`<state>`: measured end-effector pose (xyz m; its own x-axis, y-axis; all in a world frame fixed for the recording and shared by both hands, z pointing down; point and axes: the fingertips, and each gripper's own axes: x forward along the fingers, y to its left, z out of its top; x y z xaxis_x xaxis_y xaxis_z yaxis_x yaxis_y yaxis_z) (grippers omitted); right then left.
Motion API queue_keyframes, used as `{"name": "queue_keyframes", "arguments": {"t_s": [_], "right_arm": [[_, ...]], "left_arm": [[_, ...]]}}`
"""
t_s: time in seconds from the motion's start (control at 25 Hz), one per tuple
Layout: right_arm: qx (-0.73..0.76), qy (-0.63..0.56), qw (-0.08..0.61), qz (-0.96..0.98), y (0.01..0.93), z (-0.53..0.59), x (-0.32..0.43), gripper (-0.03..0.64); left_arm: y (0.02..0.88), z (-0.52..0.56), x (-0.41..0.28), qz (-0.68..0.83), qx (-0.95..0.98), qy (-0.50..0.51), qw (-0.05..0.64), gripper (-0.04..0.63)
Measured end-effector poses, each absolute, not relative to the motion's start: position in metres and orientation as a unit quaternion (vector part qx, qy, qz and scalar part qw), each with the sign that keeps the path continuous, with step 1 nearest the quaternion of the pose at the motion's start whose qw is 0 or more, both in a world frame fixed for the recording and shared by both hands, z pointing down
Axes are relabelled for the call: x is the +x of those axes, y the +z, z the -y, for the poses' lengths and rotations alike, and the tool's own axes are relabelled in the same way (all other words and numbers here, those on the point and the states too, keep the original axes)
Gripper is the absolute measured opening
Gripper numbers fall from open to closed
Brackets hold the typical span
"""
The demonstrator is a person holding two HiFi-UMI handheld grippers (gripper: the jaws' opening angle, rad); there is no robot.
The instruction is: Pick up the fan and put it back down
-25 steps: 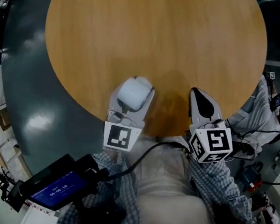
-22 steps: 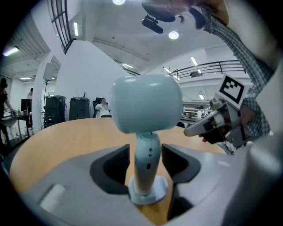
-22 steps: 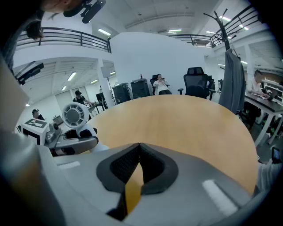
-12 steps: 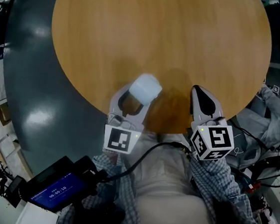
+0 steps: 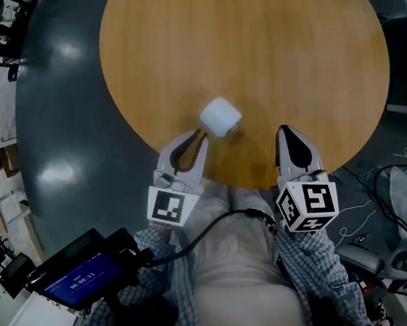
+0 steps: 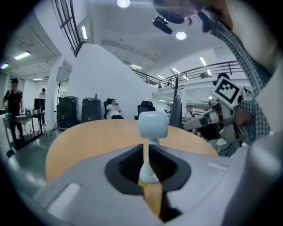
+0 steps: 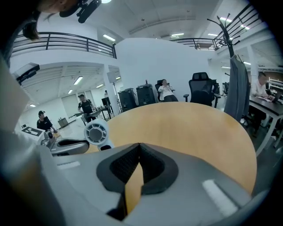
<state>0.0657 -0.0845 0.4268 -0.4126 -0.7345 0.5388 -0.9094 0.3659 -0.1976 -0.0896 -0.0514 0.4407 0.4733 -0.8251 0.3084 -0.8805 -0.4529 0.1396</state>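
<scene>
The small white fan point(image 5: 220, 116) has a round head on a thin stem, and it is over the near edge of the round wooden table point(image 5: 275, 50). My left gripper point(image 5: 201, 133) has just been closing, and its jaws now pinch the fan's stem. In the left gripper view the fan's head point(image 6: 153, 125) rises above the tips, and its base point(image 6: 149, 175) sits in the hollow behind them. My right gripper point(image 5: 283, 131) hovers to the right of the fan, shut and empty. The right gripper view shows the fan point(image 7: 96, 132) at the left.
Dark grey floor surrounds the table. A handheld device with a blue screen point(image 5: 81, 278) hangs at the lower left, with a cable running to it. People, office chairs and a coat rack point(image 7: 236, 66) stand far behind the table.
The left jaws went from wide apart around the fan to closed on its stem. The fan's head now shows ahead of the tips. The right gripper looks unchanged.
</scene>
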Motion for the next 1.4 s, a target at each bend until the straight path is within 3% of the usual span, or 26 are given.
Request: {"name": "queue_keyframes", "arguments": {"t_s": [0.12,0.76,1.4], "right_arm": [[0.509,0.234,0.176,0.809,0.431,0.091,0.062,0.003],[0.515,0.179,0.122,0.829,0.375,0.093,0.070,0.003],[0.512,0.165,0.101,0.837,0.357,0.108,0.069,0.003]], "left_arm": [[0.441,0.062,-0.102,0.521,0.838,0.095,0.133,0.000],[0.361,0.085,-0.103,0.543,0.835,0.082,0.027,0.000],[0.349,0.095,-0.092,0.535,0.842,0.069,0.015,0.000]]}}
